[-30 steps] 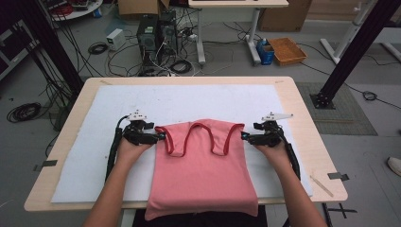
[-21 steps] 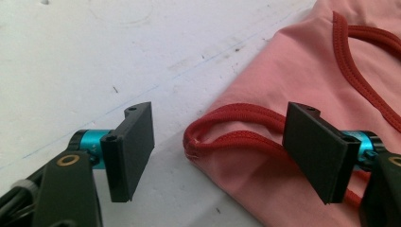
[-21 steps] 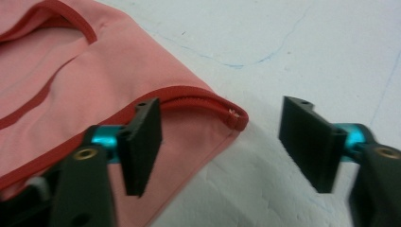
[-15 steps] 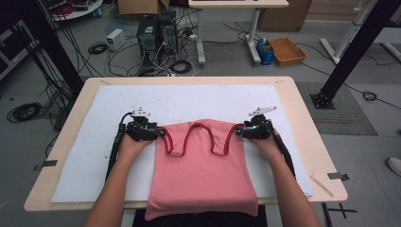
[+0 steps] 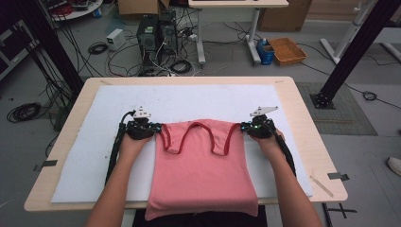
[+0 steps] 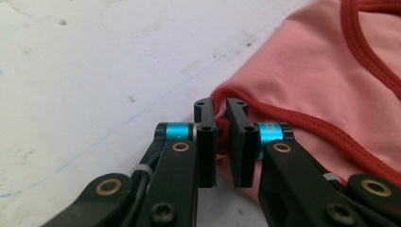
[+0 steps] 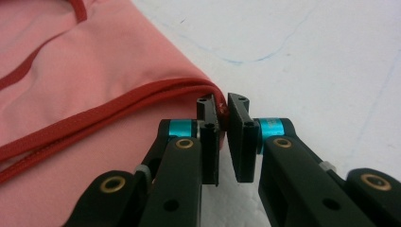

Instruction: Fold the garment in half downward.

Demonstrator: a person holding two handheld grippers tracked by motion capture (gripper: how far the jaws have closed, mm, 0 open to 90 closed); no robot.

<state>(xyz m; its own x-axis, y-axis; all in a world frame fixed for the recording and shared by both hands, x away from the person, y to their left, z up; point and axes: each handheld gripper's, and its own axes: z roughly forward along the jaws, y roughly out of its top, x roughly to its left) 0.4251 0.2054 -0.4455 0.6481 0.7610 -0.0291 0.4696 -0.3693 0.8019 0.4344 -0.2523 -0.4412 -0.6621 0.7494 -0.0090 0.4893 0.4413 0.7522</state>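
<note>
In the high view, a pink tank top lies flat on the white mat of the bench, and its lower hem hangs over the near edge. The left tool sits at the outer corner of one shoulder strap and the right tool at the outer corner of the other, so the garment lies between the two tools. In the left gripper view, the jaws of the left tool have just been closing and now pinch the red trim at the strap corner; the fabric runs away to the right of the tool and bare mat is at its left. In the right gripper view, the jaws of the right tool have also just been closing, and they pinch the red-trimmed strap corner, with the fabric at the left of the tool. I judge that the step in hand is to take both shoulder corners, probably for a fold. To do it well, both layers of the strap should be held, not only the trim, because the bite looks small. Both tools should then rise together and evenly, so the cloth stays flat and neither corner slips out.
</note>
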